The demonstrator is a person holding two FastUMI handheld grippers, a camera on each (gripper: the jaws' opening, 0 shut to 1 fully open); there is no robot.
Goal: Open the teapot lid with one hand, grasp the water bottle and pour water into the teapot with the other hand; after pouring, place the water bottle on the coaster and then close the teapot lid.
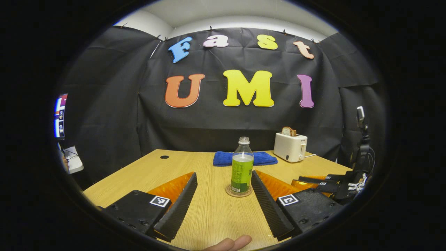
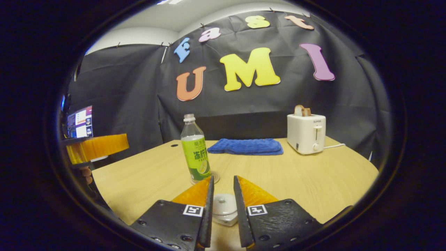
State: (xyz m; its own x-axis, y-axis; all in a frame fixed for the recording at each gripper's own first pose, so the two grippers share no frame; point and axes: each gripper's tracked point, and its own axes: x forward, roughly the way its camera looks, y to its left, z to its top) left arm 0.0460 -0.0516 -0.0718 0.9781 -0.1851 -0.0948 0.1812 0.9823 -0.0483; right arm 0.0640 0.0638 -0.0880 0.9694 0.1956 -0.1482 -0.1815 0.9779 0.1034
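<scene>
The water bottle (image 1: 242, 165) stands upright on the round coaster (image 1: 238, 191) near the middle of the wooden table (image 1: 146, 170), part full of clear liquid, with a green label around its lower body. In the left gripper view the left gripper (image 1: 224, 200) hangs just short of it with its 2 fingers spread wide, 1 to each side of the bottle and neither touching it; it holds nothing. A fingertip of the person's hand (image 1: 230, 244) peeps in at the bottom edge of that view. Off to its right the other gripper (image 1: 329, 184) shows low over the table's right side. In the right gripper view the right gripper (image 2: 223, 204) is narrowed to a slim gap, and the white teapot lid (image 2: 223, 209) with its small knob sits right between the fingers; I cannot tell whether the fingers press on the knob or merely flank it, nor whether the lid is seated on the pot. The bottle stands just beyond those fingers, a little to their left. Further back lie a folded blue cloth (image 2: 245, 146) and a white toaster (image 2: 306, 134) with bread in its slot, well apart from the bottle. A lit screen (image 2: 80, 122) glows at the far left.
</scene>
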